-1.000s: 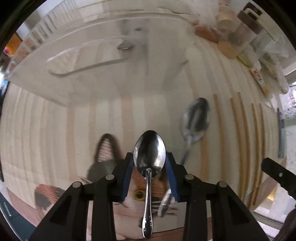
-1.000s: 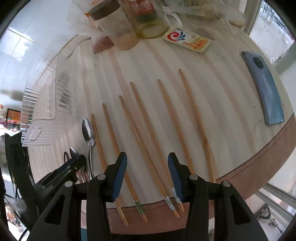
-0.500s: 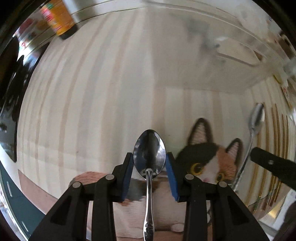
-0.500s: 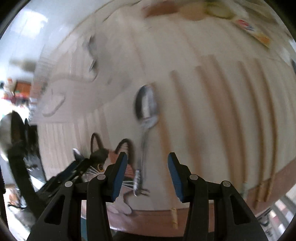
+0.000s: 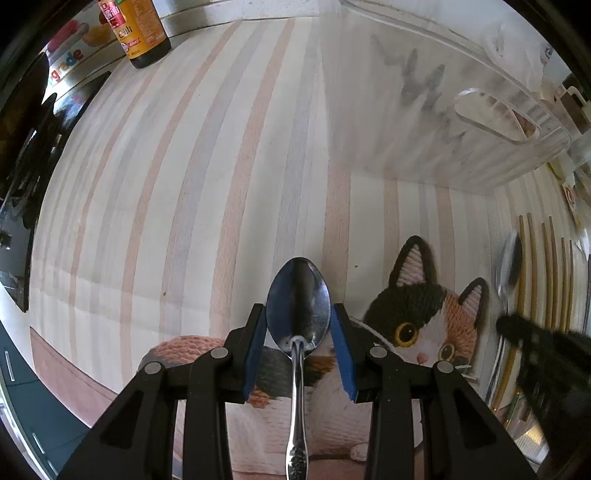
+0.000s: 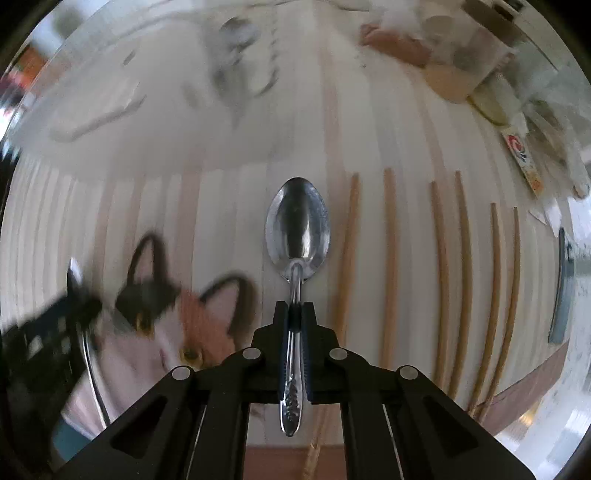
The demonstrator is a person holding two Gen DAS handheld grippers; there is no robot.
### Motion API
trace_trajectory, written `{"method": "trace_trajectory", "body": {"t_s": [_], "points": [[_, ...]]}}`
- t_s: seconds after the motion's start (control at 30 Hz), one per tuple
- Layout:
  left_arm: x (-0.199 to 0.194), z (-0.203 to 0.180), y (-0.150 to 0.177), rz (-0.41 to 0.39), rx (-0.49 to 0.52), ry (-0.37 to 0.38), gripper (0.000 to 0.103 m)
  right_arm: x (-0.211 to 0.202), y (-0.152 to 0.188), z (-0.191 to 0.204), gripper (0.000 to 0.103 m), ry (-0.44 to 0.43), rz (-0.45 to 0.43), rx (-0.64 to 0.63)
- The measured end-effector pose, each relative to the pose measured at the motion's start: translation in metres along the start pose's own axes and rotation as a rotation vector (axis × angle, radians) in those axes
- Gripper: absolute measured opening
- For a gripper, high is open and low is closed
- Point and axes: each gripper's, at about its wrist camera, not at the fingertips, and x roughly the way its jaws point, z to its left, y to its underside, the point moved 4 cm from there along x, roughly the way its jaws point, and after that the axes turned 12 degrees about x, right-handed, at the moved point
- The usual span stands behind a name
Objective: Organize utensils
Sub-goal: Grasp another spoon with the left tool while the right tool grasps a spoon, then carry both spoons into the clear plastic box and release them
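Closing on a spoon handle (image 6: 293, 354), the right gripper (image 6: 294, 314) sees chopsticks (image 6: 389, 258); the left gripper (image 5: 298, 328), clamping another spoon (image 5: 298, 295), sees a bottle (image 5: 138, 29).

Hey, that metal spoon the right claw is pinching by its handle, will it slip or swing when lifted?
The spoon looks polished, so it may slip. The right claw, jaws closing, pinches its thin handle behind the bowl, so it may pivot bowl-down. It looks rigid, unlikely to bend.
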Motion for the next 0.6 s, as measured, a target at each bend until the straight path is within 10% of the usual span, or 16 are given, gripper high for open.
{"method": "trace_trajectory", "body": {"t_s": [0.6], "points": [[0.001, -0.009, -0.003, 0.005, 0.018, 0.002, 0.032, 0.002, 0.0, -0.01, 0.008, -0.007, 0.033, 0.05]]}}
